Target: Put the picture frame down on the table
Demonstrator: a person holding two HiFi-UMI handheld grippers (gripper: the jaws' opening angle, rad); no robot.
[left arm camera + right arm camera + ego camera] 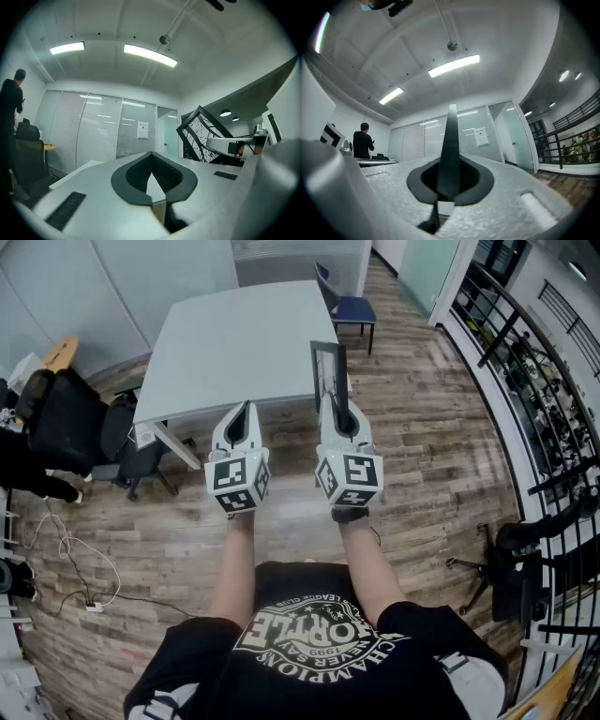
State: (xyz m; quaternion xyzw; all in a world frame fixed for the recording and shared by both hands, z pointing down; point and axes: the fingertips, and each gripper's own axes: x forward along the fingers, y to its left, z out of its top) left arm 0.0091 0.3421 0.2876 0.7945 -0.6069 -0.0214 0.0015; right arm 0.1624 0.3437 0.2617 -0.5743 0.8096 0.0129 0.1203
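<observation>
The picture frame (329,368) is thin, dark-edged and held upright, edge-on to me, over the near right part of the light grey table (234,334). My right gripper (336,407) is shut on its lower edge. The right gripper view has the frame (451,150) as a dark vertical strip clamped between the jaws. In the left gripper view the frame (202,133) tilts at the right and carries a black-and-white line pattern. My left gripper (245,410) hovers beside the right one at the table's near edge, shut, nothing between its jaws (151,176).
A blue chair (350,307) stands behind the table's far right corner. Black office chairs (66,418) crowd the left side, with cables (75,563) on the wooden floor. A black railing (530,381) runs along the right. A person in black (11,108) stands far left.
</observation>
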